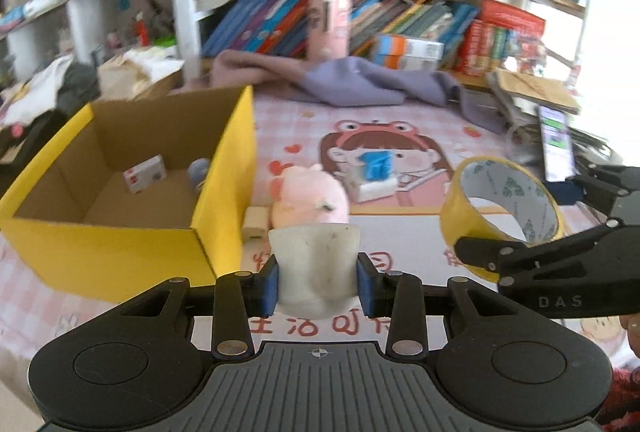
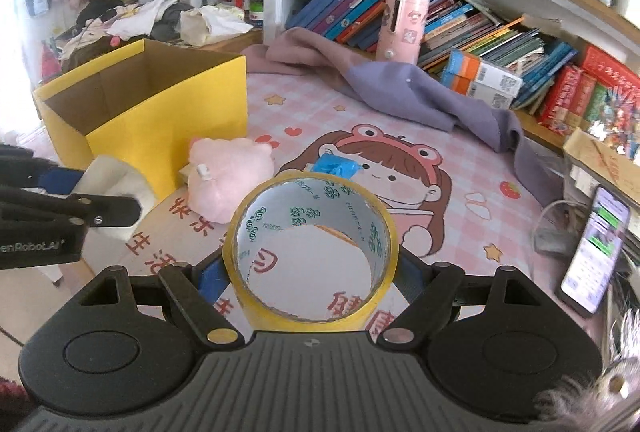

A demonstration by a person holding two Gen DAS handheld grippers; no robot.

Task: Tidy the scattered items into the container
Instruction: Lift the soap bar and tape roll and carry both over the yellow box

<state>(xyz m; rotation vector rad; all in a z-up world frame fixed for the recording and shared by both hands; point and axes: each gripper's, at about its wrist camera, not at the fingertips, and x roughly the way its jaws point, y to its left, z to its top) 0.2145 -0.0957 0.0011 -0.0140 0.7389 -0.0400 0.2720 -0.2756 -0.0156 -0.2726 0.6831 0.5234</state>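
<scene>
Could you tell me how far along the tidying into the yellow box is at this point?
Partly done. Done: the yellow box already holds a small white carton and a bluish item. In hand: the left claw grips a white cup-like object, and the right claw holds the tape roll. Left on the mat: the pink plush, a blue-and-white packet, and a small beige item beside the box.

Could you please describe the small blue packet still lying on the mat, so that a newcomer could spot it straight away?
Find the pink checked mat with the cartoon girl wearing a frog headband. The blue packet lies on her face, right of the pink plush toy. It is the only bright blue, crinkled item there.
</scene>
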